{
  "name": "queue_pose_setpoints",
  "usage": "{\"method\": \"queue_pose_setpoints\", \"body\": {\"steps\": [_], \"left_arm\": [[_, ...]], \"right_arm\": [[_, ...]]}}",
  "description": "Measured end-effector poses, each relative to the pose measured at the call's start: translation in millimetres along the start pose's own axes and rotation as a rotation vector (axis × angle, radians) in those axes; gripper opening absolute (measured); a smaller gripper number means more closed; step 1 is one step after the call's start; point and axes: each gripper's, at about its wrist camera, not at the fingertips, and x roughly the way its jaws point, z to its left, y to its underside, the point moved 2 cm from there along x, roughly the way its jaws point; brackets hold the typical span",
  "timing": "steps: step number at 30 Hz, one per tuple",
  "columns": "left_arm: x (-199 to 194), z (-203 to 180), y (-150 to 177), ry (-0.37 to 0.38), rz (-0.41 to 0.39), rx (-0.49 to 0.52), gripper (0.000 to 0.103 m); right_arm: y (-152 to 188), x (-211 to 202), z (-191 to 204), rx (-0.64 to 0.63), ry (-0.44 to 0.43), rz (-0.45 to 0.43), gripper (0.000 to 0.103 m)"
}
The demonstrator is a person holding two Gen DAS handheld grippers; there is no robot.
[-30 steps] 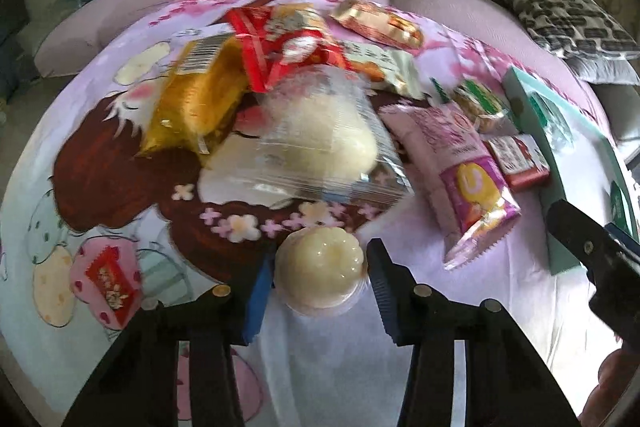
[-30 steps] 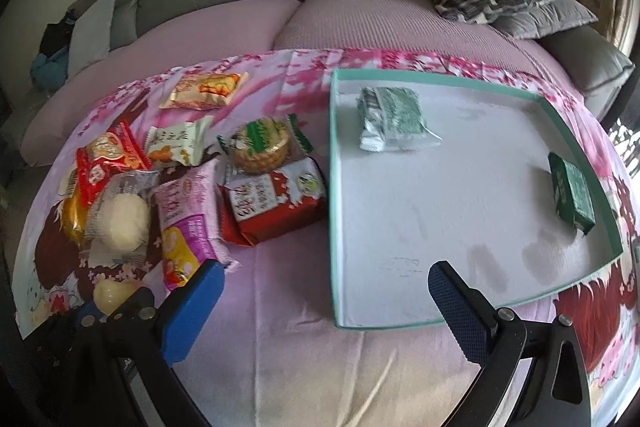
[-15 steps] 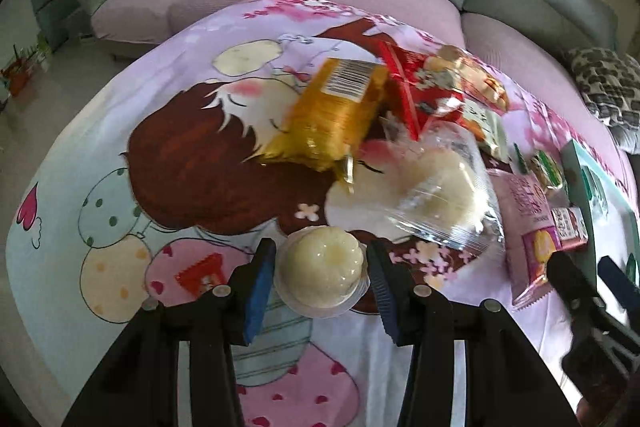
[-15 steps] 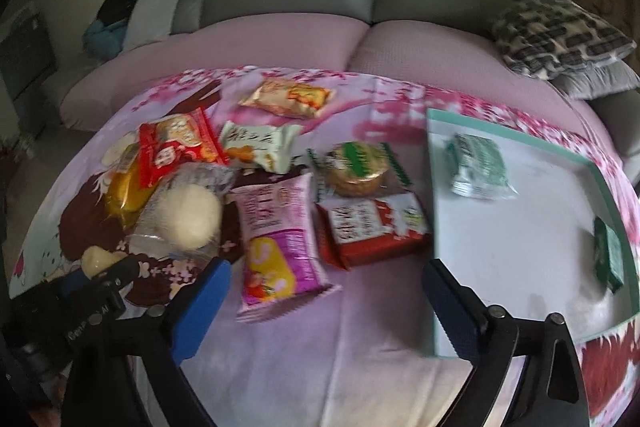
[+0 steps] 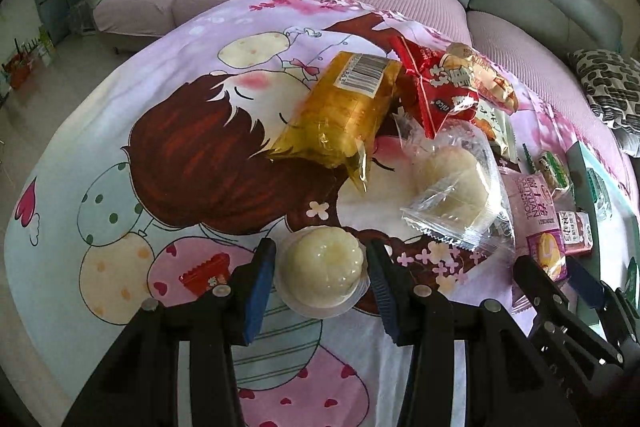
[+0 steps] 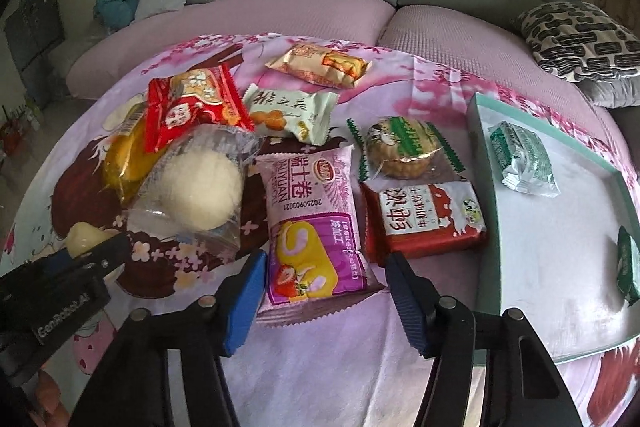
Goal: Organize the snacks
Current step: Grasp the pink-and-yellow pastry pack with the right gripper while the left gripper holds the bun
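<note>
My left gripper (image 5: 322, 277) is shut on a round pale jelly cup (image 5: 322, 269), held just above the cartoon-print cloth. In the right wrist view that gripper (image 6: 86, 253) and the jelly cup (image 6: 82, 239) show at the lower left. My right gripper (image 6: 324, 301) straddles the near end of a pink swiss-roll packet (image 6: 312, 211) lying on the cloth. Its jaws are closing, and the blue pads stand at the packet's sides without visibly squeezing it. A teal-rimmed white tray (image 6: 484, 187) on the right holds a green-white packet (image 6: 520, 159) and a dark green packet (image 6: 628, 267).
Loose snacks crowd the cloth: a red packet (image 6: 192, 107), a yellow packet (image 6: 124, 155), a clear-wrapped white bun (image 6: 200, 195), a pale green packet (image 6: 288, 115), a gold packet (image 6: 320, 65), a round cake (image 6: 404, 147) and a red-white packet (image 6: 428, 219). A grey sofa lies behind.
My right gripper swung left from in front of the tray to the pink packet, and its jaws narrowed a lot. My left gripper carried the jelly cup leftward, away from the pile.
</note>
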Motion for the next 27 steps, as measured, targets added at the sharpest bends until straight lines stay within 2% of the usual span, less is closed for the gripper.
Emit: {"method": "queue_pose_setpoints", "body": {"steps": [12,27], "left_arm": [[5.9,-5.2,1.1,-0.027,0.016,0.025,0.048],[8.8,-8.1,2.5,-0.046,0.021,0.06,0.049]], "right_arm": [[2.9,4.8,5.8,-0.008,-0.023,0.029,0.064],[-4.5,26.1,5.7,0.017,-0.02,0.001,0.066]]}}
